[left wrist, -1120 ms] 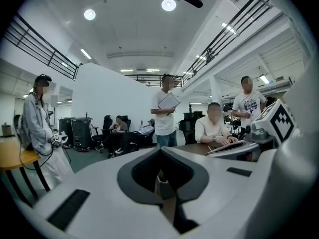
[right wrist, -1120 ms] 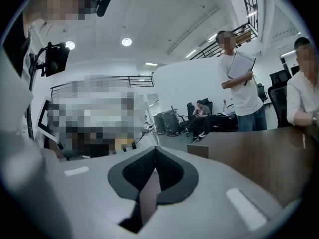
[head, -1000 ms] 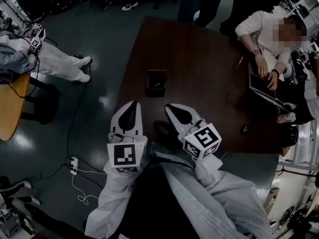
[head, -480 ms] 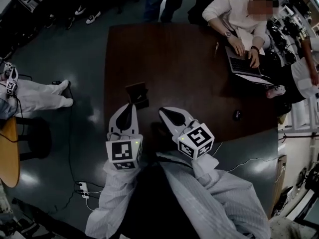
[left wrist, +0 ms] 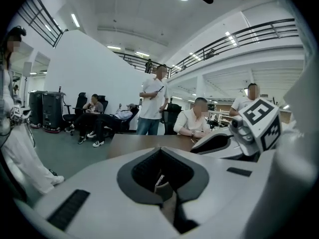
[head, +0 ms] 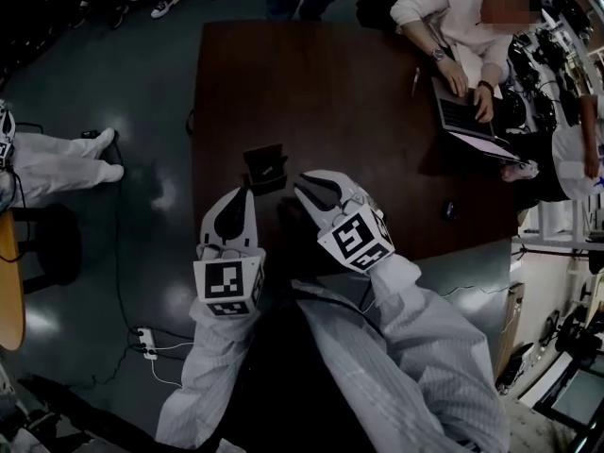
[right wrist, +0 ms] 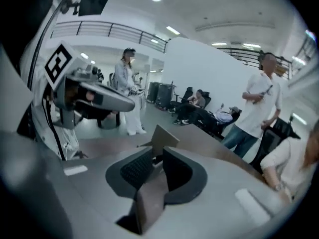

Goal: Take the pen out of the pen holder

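Note:
The pen holder (head: 265, 167), a small dark open box, stands near the left edge of the brown table (head: 359, 74). A thin pale sliver inside it is the pen (head: 271, 170). My left gripper (head: 236, 196) hovers just short of the holder, to its near left, with its jaws together and nothing in them. My right gripper (head: 304, 185) is at the holder's near right; its jaws are opening, with a narrow gap and nothing between them. In the right gripper view the holder (right wrist: 162, 137) shows just beyond the tips of the right gripper (right wrist: 158, 151). In the left gripper view the left gripper (left wrist: 160, 149) has its tips meeting.
A seated person types on a laptop (head: 462, 111) at the table's far right corner. A dark mouse (head: 450, 210) lies near the right edge and a pen-like stick (head: 415, 81) beside the person's arm. A power strip (head: 143, 341) and cables lie on the floor at left.
Both grippers have come down and forward, closer to the pen holder. The right gripper has rolled, and its jaws have parted a little.

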The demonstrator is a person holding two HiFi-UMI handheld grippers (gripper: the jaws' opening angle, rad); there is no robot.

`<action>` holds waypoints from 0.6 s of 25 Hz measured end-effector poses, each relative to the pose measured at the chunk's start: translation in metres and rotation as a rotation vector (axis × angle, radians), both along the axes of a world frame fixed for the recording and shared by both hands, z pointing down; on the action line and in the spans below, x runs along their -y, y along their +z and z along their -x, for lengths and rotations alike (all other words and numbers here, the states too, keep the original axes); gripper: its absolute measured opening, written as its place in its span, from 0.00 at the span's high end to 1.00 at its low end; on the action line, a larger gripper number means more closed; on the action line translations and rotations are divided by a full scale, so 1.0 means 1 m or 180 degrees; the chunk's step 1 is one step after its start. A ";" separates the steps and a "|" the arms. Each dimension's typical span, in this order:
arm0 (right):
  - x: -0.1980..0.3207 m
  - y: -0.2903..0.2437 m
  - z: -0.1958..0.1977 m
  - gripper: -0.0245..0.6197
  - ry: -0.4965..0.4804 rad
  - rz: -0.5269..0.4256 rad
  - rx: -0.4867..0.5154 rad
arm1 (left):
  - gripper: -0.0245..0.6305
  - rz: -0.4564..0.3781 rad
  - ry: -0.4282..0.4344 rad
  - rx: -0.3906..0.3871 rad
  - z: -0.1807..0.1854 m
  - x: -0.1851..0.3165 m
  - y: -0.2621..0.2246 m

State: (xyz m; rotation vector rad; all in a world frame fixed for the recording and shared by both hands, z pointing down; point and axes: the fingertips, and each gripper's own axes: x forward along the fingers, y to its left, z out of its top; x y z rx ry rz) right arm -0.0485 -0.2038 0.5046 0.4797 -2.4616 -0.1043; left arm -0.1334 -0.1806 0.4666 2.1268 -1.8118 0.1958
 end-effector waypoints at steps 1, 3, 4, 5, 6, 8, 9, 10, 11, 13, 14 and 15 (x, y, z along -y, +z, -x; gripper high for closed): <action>0.007 0.008 0.005 0.90 -0.0090 -0.0096 -0.0187 | 0.96 0.0023 -0.0021 -0.0009 0.005 -0.003 0.003; 0.020 0.023 0.013 0.82 -0.0248 -0.0243 -0.0533 | 0.96 0.0068 -0.0076 -0.0018 0.015 -0.009 0.009; 0.025 0.030 0.016 0.81 -0.0332 -0.0305 -0.0705 | 0.96 0.0086 -0.0119 -0.0022 0.020 -0.013 0.011; 0.029 0.036 0.019 0.79 -0.0418 -0.0355 -0.0866 | 0.96 0.0103 -0.0168 -0.0025 0.024 -0.017 0.014; 0.032 0.043 0.022 0.79 -0.0491 -0.0374 -0.0992 | 0.96 0.0117 -0.0219 -0.0024 0.029 -0.021 0.016; 0.035 0.055 0.029 0.77 -0.0558 -0.0268 -0.1090 | 0.96 0.0138 -0.0316 -0.0016 0.039 -0.027 0.019; 0.035 0.059 0.031 0.76 -0.0551 -0.0170 -0.1084 | 0.96 0.0148 -0.0359 -0.0013 0.044 -0.029 0.019; 0.035 0.062 0.034 0.76 -0.0526 -0.0069 -0.1062 | 0.95 0.0156 -0.0396 -0.0011 0.047 -0.031 0.020; 0.035 0.064 0.035 0.76 -0.0489 0.0029 -0.1029 | 0.95 0.0164 -0.0424 -0.0012 0.050 -0.033 0.020; 0.033 0.068 0.037 0.76 -0.0412 0.0212 -0.0960 | 0.96 0.0187 -0.0465 -0.0016 0.054 -0.037 0.024; 0.033 0.069 0.038 0.76 -0.0379 0.0280 -0.0940 | 0.96 0.0195 -0.0481 -0.0020 0.055 -0.039 0.026; 0.034 0.071 0.038 0.76 -0.0346 0.0329 -0.0930 | 0.96 0.0201 -0.0496 -0.0024 0.056 -0.041 0.027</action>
